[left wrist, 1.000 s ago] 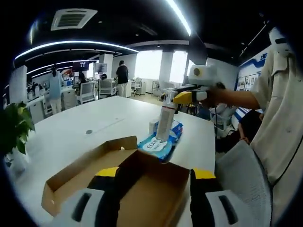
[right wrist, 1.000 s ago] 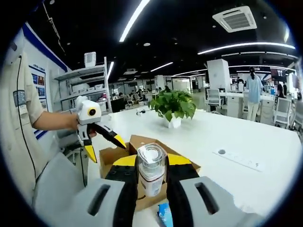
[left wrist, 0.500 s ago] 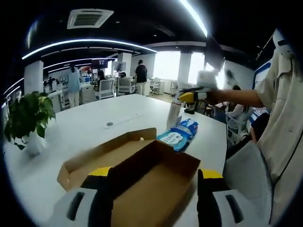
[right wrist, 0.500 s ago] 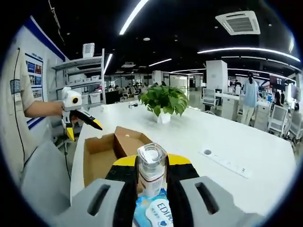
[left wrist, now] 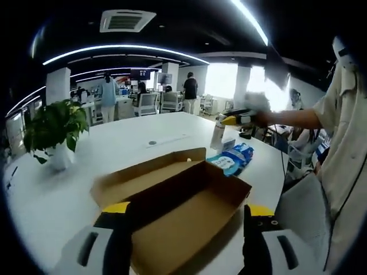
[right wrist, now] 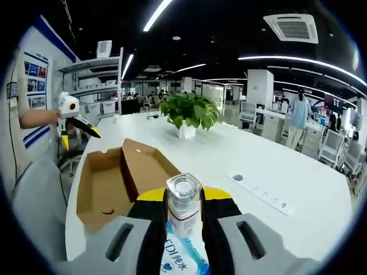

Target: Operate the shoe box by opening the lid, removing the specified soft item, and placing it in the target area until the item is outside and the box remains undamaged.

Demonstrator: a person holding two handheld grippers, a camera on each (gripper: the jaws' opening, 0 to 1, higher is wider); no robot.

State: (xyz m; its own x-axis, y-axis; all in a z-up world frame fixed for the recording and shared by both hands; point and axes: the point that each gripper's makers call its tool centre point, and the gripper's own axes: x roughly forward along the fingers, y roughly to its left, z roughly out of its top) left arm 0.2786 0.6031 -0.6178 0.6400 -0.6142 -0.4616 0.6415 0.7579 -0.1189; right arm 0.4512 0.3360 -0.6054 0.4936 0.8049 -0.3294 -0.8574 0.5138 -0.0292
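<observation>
Open-plan office surroundings are showing behind a wide white table [left wrist: 86, 166], where the cardboard shoe box [left wrist: 189, 212] is lying open, its lid [left wrist: 143, 177] folded flat outward and its inside appearing bare. In the right gripper view the right gripper [right wrist: 183, 220] is pinching a clear capped bottle [right wrist: 183, 200] between its jaws, directly above a blue soft pack [right wrist: 180, 258] lying on the table beside the box. Over the last second this gripper has been travelling away from the box, and the blue pack has come to lie beneath the bottle, well outside the cardboard; removal is judged complete, with only release remaining. The left gripper [left wrist: 183, 240] is hanging over the near end of the box with its jaws spread wide, holding nothing. A potted plant [right wrist: 186, 114] is standing farther along the table and a power socket strip [right wrist: 261, 195] is sitting flush in the surface; neither is obstructing the placement. People are standing at distant desks. No damage to the box is visible.
</observation>
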